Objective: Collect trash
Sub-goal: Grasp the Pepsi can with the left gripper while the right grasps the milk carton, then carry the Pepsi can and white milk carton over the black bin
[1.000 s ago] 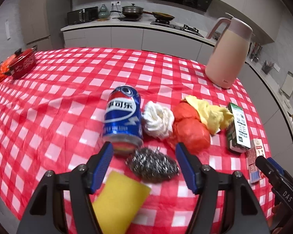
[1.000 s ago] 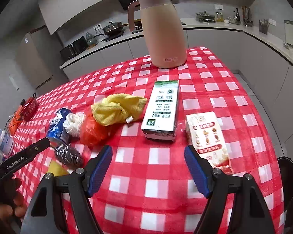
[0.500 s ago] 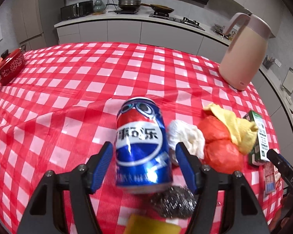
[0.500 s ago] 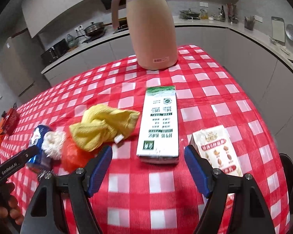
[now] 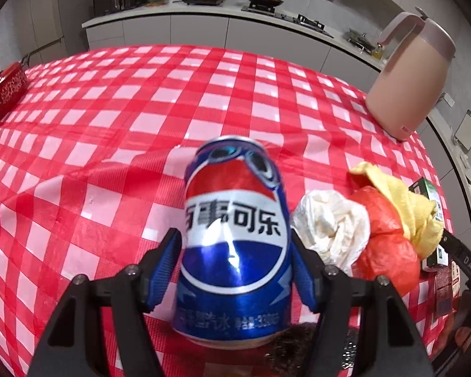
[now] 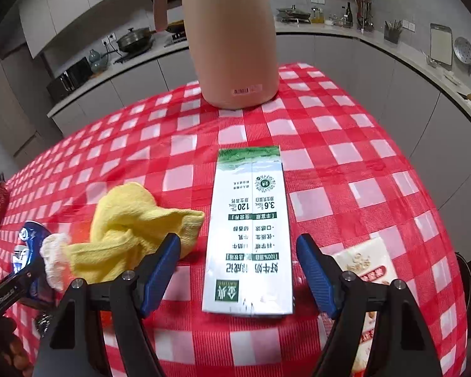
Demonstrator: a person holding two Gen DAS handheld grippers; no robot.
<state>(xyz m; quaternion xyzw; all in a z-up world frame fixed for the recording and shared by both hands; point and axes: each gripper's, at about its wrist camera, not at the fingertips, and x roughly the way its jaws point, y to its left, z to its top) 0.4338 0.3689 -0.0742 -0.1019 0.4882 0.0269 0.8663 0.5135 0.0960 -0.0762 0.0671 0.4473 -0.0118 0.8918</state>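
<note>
A: Step in hand was the approach. The left gripper [image 5: 235,270] straddled the cola can [image 5: 235,245], which stood on the checked tablecloth [image 5: 110,144] beside the white wad [image 5: 332,229]. The pads looked very near the can wall, possibly touching; I logged it as not yet clenched.

B: And the right gripper [image 6: 238,275]?

A: Released, spread either side of the milk carton [image 6: 249,235] lying flat. Next move called for closing both squarely.

One can [image 5: 234,238], one carton [image 6: 249,238], one jug [image 6: 230,36], two cloths [image 6: 135,229] [image 5: 332,226].
</note>
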